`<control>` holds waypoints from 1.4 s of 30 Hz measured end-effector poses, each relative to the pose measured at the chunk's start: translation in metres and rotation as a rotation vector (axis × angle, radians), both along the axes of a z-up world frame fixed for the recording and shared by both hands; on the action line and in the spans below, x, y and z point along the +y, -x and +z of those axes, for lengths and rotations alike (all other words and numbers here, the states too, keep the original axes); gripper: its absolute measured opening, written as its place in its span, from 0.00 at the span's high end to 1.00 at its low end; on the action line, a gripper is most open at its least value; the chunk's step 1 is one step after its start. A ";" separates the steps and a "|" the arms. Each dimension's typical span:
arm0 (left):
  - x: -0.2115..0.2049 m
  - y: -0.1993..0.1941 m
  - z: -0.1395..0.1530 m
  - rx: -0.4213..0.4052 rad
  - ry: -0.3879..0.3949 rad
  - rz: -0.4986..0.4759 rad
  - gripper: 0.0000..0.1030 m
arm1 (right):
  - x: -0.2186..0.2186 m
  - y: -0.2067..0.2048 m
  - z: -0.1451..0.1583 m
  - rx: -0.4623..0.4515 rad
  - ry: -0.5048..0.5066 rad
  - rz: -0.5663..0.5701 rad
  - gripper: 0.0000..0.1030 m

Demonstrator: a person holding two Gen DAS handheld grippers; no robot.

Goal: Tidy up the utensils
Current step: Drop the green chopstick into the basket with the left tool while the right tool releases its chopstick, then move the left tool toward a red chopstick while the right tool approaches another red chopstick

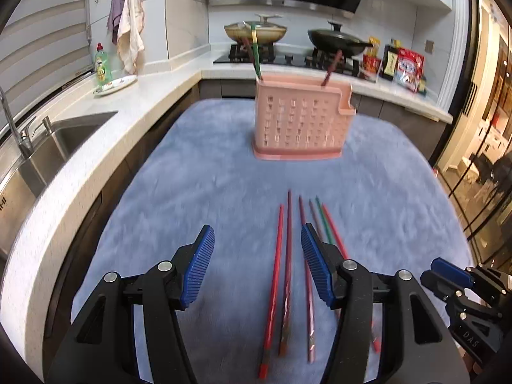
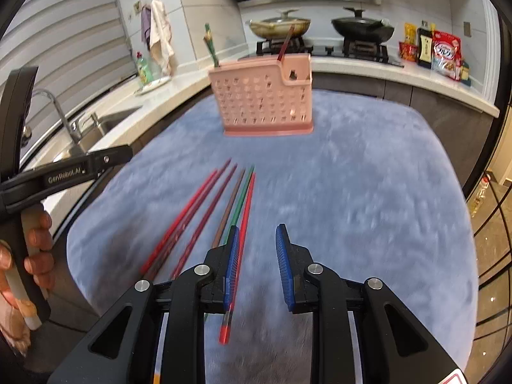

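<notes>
Blue carpet (image 1: pixel 192 176) is carrying six chopsticks (image 1: pixel 289 256) lying side by side near its front edge, well apart from the pink holder (image 1: pixel 297 121) standing toward the far edge. Left gripper (image 1: pixel 257 265) is hovering wide open above them; right gripper (image 2: pixel 257 262) is spreading narrower, holding nothing.

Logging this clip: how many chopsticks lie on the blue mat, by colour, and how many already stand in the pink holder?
Bright red chopsticks: 2
Dark red chopsticks: 2
Brown chopstick: 1
Green chopstick: 1
Chopsticks in the pink holder: 3
Total: 9
</notes>
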State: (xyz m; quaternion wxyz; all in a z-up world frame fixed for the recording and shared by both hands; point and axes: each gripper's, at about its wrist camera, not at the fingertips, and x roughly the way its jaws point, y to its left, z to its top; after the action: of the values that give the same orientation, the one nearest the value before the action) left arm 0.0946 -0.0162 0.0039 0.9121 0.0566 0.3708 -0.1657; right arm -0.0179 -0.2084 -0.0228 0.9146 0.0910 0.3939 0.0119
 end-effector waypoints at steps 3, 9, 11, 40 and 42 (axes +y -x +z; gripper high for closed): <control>0.003 0.011 -0.015 0.018 -0.023 -0.004 0.48 | 0.009 0.012 -0.020 0.041 -0.027 0.014 0.77; 0.007 0.027 -0.040 0.065 -0.031 -0.008 0.48 | 0.030 0.024 -0.045 0.083 -0.012 0.056 0.77; 0.008 0.032 -0.047 0.076 -0.033 -0.009 0.48 | 0.033 0.025 -0.051 0.099 -0.024 0.062 0.77; 0.027 0.056 -0.094 0.192 -0.066 -0.018 0.48 | 0.030 0.022 -0.073 0.142 -0.039 0.029 0.93; 0.027 0.055 -0.096 0.196 -0.068 -0.013 0.48 | 0.030 0.022 -0.073 0.143 -0.042 0.028 0.93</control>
State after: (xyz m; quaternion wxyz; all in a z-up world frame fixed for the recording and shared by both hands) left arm 0.0395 0.0113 -0.0923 0.8679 0.0735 0.4631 -0.1637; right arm -0.0396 -0.1786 -0.0959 0.8818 0.1051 0.4590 0.0263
